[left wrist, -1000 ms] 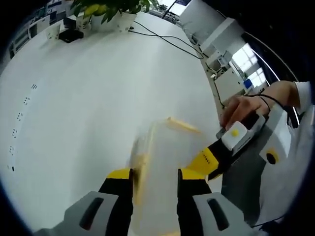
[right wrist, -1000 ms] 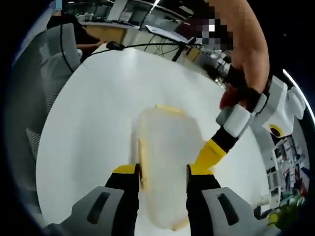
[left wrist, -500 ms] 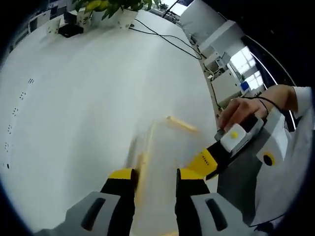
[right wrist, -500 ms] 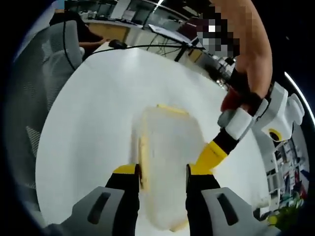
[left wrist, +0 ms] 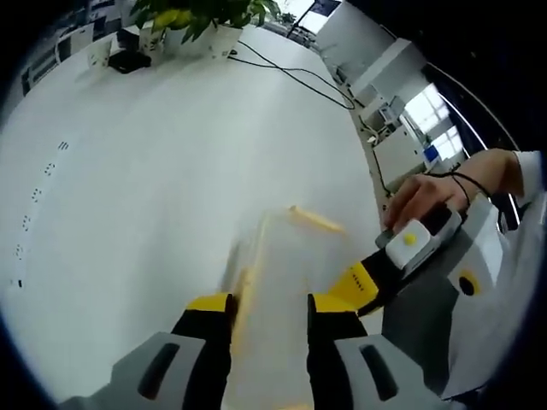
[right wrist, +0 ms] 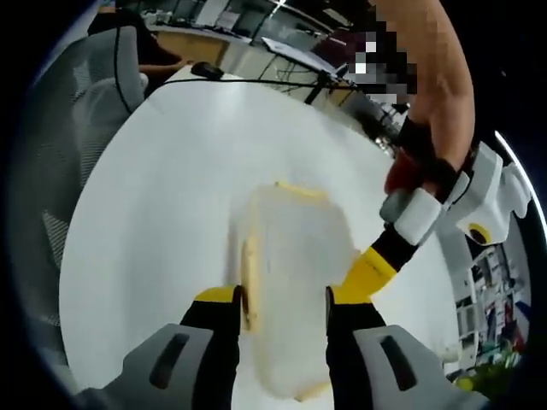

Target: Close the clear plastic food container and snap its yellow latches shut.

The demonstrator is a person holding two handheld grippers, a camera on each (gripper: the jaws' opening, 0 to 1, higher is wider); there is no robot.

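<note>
Nothing has shifted since a second ago: both grippers stay at the container (right wrist: 295,282)

No readable text, labels, brands, numbers or signs appear in either view. Small dark marks sit in clusters along the edge of the white table (left wrist: 154,171), well away from the potted plant (left wrist: 201,17) at its far end, but they are too small and blurred to read.
</note>
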